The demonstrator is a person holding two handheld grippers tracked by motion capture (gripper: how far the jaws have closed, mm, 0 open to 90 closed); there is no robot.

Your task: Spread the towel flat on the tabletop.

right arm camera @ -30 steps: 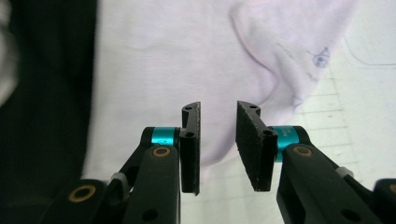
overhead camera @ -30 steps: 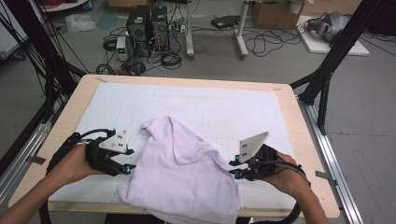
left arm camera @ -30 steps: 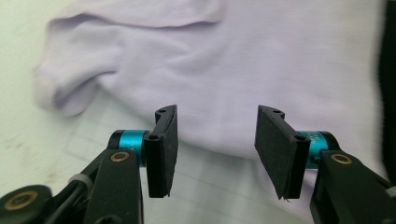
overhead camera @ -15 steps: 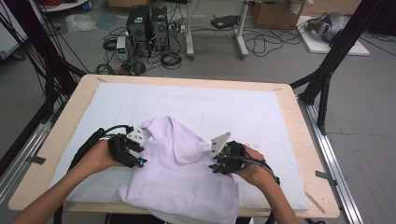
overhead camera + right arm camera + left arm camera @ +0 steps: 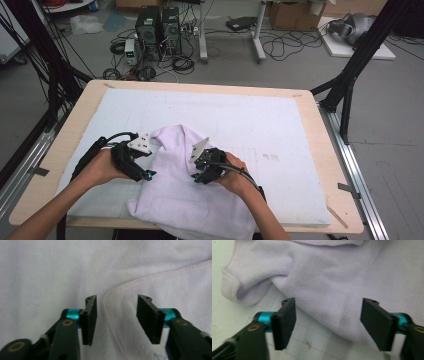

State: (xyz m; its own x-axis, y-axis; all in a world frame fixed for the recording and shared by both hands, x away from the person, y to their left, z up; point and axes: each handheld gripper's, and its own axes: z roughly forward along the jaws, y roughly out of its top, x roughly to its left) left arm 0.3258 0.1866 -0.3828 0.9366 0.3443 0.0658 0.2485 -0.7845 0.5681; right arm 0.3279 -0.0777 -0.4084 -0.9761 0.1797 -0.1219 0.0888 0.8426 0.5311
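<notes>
Both tongs have moved inward onto the towel [image 5: 185,200] and opened, unclenched: left tongs [image 5: 327,320] at 9 o'clock, right tongs [image 5: 116,317] astride a stitched hem [image 5: 150,277]. We judge it soft, limp; grip hems.

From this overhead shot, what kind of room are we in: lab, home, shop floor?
Most likely a lab or test rig. A padded table stands inside a black metal frame, with computer towers and loose cables on the bare floor behind. A lilac towel lies on the table.
</notes>
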